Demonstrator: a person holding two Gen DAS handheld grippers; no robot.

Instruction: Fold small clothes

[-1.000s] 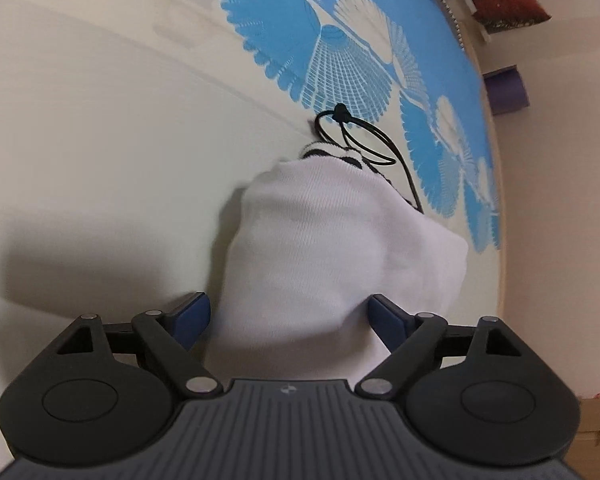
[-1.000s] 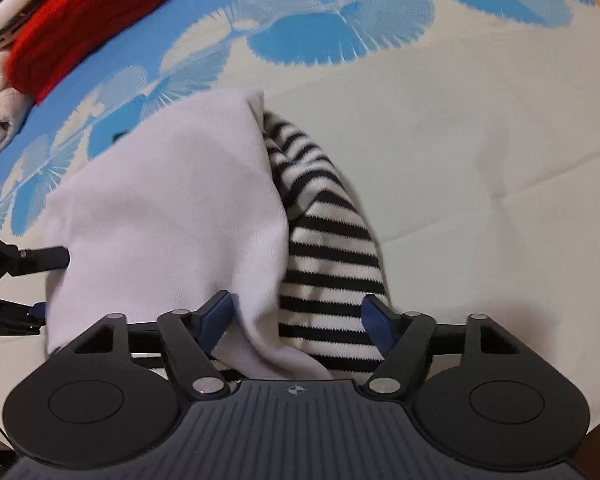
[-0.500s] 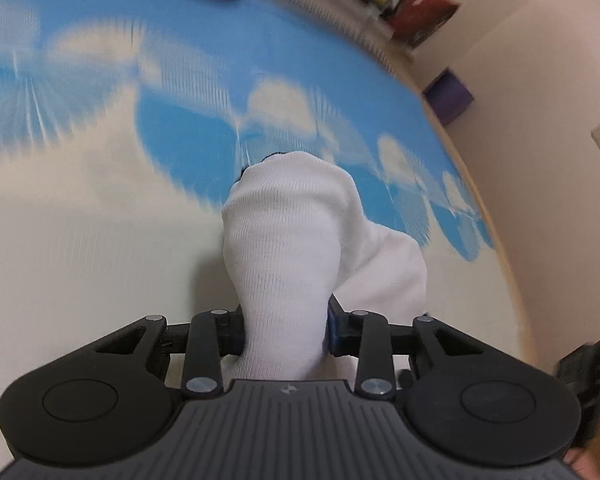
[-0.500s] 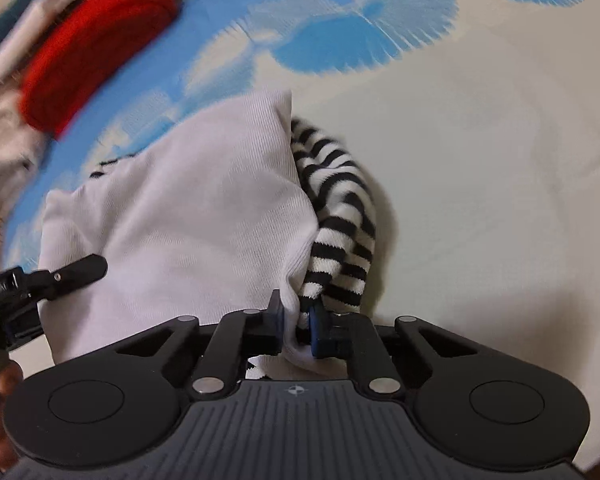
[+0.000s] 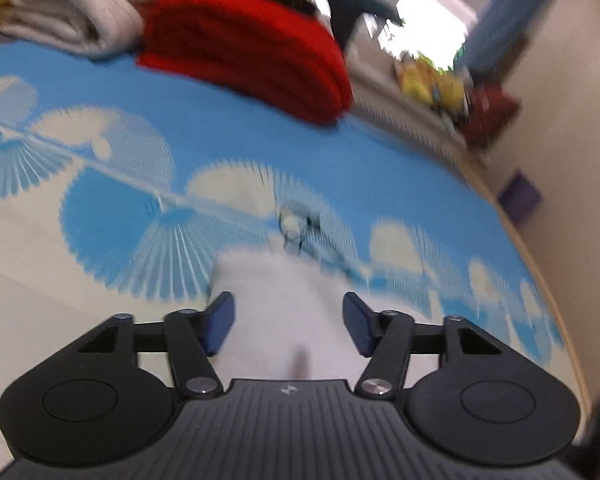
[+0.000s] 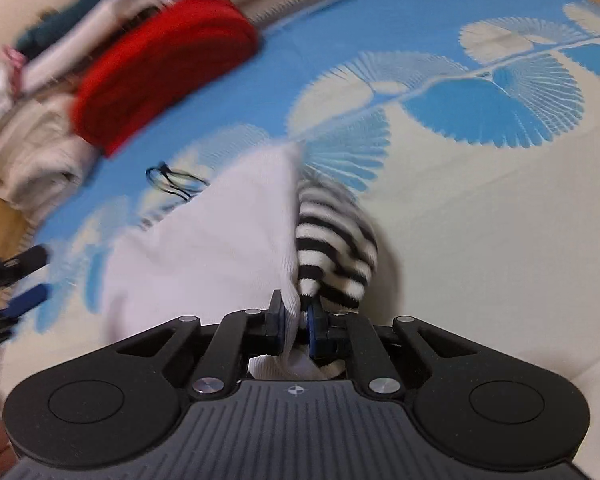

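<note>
A small white garment [image 6: 204,248] with a black-and-white striped part [image 6: 336,236] lies on the blue-and-cream patterned sheet [image 6: 500,208]. My right gripper [image 6: 296,320] is shut on the garment's near edge, where white and striped cloth meet. In the left wrist view the white cloth [image 5: 288,304] sits blurred between the spread pads of my left gripper [image 5: 288,320], which is open. The left gripper also shows at the left edge of the right wrist view [image 6: 16,300].
A folded red cloth [image 5: 252,48] and cream folded laundry [image 5: 68,12] are stacked at the far side of the sheet. A black cord loop [image 6: 176,180] lies just beyond the garment. A wall and a purple box [image 5: 520,200] are on the right.
My left gripper, shut on the white cloth half a second ago, has opened and tilted up. My right gripper stays shut on the garment's edge and has moved forward with it.
</note>
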